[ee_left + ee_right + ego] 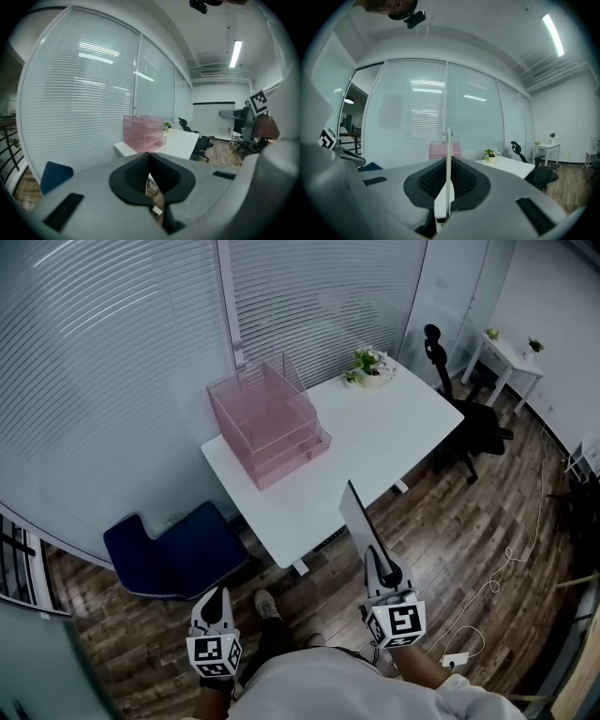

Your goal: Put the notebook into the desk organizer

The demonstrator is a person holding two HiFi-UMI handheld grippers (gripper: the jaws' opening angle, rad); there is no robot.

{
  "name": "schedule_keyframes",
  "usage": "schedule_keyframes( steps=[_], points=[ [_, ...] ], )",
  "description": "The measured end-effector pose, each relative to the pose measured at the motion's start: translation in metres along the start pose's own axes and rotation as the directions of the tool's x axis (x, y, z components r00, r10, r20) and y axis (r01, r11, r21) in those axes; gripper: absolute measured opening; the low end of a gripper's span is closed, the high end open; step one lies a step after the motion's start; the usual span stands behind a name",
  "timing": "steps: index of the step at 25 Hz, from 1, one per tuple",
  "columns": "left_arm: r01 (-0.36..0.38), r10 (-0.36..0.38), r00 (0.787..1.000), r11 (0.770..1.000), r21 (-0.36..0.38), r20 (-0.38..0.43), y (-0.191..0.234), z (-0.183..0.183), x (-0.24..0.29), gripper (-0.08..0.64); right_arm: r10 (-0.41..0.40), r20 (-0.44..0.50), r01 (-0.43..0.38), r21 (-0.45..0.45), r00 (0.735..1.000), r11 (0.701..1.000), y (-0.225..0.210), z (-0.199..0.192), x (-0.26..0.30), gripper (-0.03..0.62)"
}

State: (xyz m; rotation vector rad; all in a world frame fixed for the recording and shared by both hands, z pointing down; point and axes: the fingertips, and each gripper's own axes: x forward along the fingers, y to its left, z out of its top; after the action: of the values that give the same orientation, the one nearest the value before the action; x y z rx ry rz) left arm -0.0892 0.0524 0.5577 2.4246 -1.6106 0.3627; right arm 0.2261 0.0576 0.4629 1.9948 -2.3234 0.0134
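Wood-plank floor (469, 540) fills most of the head view, with the white counter (394, 427) running diagonally across the middle. A blue chair (173, 549) sits at the counter's lower-left corner and a black office chair (473, 418) at its right edge. The pink desk organizer (267, 423) stands on the counter's left end, its stacked trays seemingly opening toward the lower right of the frame. A small potted plant (368, 362) sits well apart at the far end. The notebook (358, 517) is off the counter, clenched at its near edge in the jaws of the right gripper (382, 570). It is held upright on edge, its long axis running away from the jaws, up the frame and slightly left. The organizer lies up and to the left of the notebook's free end, well apart, with bare counter between them. In the right gripper view the pink trays show straight behind the notebook's thin edge. The left gripper (216, 601) hangs at lower left, jaws pressed together on nothing. The right hand looks placed to carry the notebook forward and turn it flat to suit a tray.
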Motion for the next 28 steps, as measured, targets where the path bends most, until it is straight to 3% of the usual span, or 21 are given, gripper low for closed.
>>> schedule_keyframes(
  steps=[4, 11, 19, 23, 26, 28],
  points=[
    [0.045, -0.045, 0.999, 0.999, -0.014, -0.003, 0.012, 0.007, 0.048, 0.008, -0.015, -0.004, 0.015, -0.022, 1.0, 1.0, 0.002, 0.007, 0.039, 0.023],
    [0.131, -0.131, 0.991, 0.991, 0.008, 0.031, 0.043, 0.051, 0.114, 0.008, -0.053, 0.016, 0.055, -0.111, 0.998, 0.992, 0.001, 0.043, 0.117, 0.023],
    [0.17, -0.17, 0.985, 0.985, 0.013, 0.02, 0.097, 0.064, 0.161, 0.008, -0.051, 0.054, 0.065, -0.297, 0.997, 0.953, 0.014, 0.093, 0.225, 0.023],
    [0.167, -0.167, 0.986, 0.986, 0.011, 0.011, 0.109, 0.062, 0.17, 0.008, 0.009, 0.043, 0.011, -0.457, 0.999, 0.89, 0.028, 0.106, 0.277, 0.023],
    [0.154, -0.154, 0.988, 0.988, 0.006, 0.005, 0.109, 0.064, 0.174, 0.008, 0.059, 0.01, -0.042, -0.585, 0.998, 0.81, 0.034, 0.113, 0.318, 0.023],
    [0.136, -0.136, 0.991, 0.991, 0.0, 0.005, 0.107, 0.065, 0.178, 0.008, 0.1, -0.032, -0.096, -0.665, 0.994, 0.741, 0.043, 0.111, 0.348, 0.023]
  ],
)
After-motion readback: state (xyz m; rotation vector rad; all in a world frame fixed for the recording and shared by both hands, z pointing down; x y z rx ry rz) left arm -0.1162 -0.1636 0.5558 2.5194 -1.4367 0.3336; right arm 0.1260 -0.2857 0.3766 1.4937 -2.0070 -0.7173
